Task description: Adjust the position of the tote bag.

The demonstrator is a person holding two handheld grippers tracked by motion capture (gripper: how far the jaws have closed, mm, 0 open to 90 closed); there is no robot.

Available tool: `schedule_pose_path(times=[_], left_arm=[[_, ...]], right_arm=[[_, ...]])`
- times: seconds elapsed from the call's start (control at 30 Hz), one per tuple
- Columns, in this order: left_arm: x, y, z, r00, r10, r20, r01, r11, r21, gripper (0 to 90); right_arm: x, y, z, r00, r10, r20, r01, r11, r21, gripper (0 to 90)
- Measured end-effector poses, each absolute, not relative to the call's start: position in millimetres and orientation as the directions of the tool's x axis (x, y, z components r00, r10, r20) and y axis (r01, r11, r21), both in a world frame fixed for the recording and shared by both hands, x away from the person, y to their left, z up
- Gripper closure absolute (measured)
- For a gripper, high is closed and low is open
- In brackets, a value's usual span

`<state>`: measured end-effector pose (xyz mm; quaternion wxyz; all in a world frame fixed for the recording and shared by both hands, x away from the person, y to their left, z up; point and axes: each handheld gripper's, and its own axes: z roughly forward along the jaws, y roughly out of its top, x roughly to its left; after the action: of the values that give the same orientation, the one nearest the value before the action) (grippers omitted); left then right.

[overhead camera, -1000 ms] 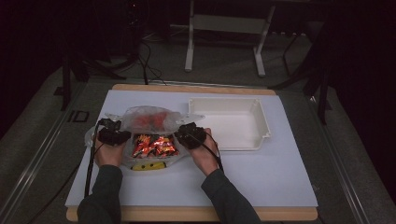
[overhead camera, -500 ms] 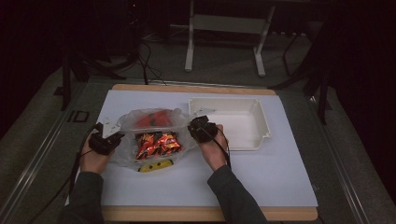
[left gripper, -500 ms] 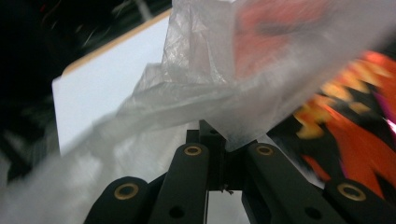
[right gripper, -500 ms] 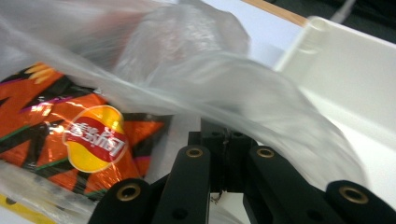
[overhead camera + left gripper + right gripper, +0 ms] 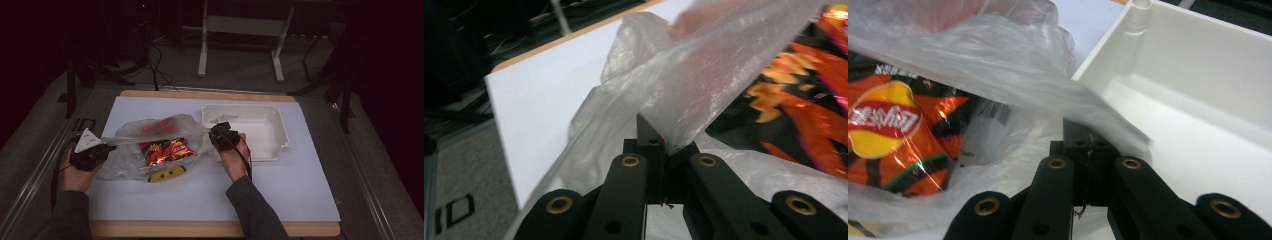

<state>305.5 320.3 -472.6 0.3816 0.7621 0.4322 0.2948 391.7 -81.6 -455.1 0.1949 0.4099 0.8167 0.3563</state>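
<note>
From above, I hold my left tool (image 5: pixel 89 154) near the left edge of the white counter (image 5: pixel 300 185), its jaws pinched on the left rim of a clear plastic bag (image 5: pixel 125 155), and my right tool (image 5: pixel 222 136) grips the bag's right rim just beside the white tray (image 5: pixel 280 145). The rim runs as a taut strip between the two tools, across the top of the bag. The bag lies on the counter between my hands, left of the tray, with orange and red snack packets (image 5: pixel 165 151) inside it and a yellow thing (image 5: pixel 167 174) at its near edge. In the left gripper view, my left tool's jaws are closed together on a fold of the plastic bag (image 5: pixel 704 85), which rises up and away to the right; the snack packets (image 5: pixel 809 110) lie at the right under the film, and the white counter (image 5: pixel 539 110) spreads out at the left. In the right gripper view, my right tool's jaws are likewise closed on the bag's film (image 5: pixel 998 65), with a snack packet (image 5: pixel 893 135) showing through it at the left and the tray (image 5: pixel 1208 90) touching the bag at the right.
</note>
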Motion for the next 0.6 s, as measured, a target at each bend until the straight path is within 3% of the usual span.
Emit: schedule_pose_path(times=[0.13,0.33,0.53,0.6], left_arm=[[312,323,-473,0.362,0.928,0.088,0.463,-0.261,0.847,88.2],[311,313,-464,0.449,0.892,0.053,0.424,-0.265,0.866,77.9],[307,299,-457,0.472,0.876,0.101,0.407,-0.318,0.856,65.9],[305,295,-455,0.484,0.867,0.118,0.393,-0.336,0.856,62.8]], right_arm=[[388,-83,-454,-0.593,0.805,-0.026,0.527,0.413,0.743,90.0],[383,-79,-454,-0.689,0.724,-0.025,0.466,0.470,0.750,88.5],[376,-71,-450,-0.731,0.680,-0.060,0.395,0.493,0.775,67.7],[374,-69,-447,-0.736,0.673,-0.072,0.375,0.493,0.785,65.3]])
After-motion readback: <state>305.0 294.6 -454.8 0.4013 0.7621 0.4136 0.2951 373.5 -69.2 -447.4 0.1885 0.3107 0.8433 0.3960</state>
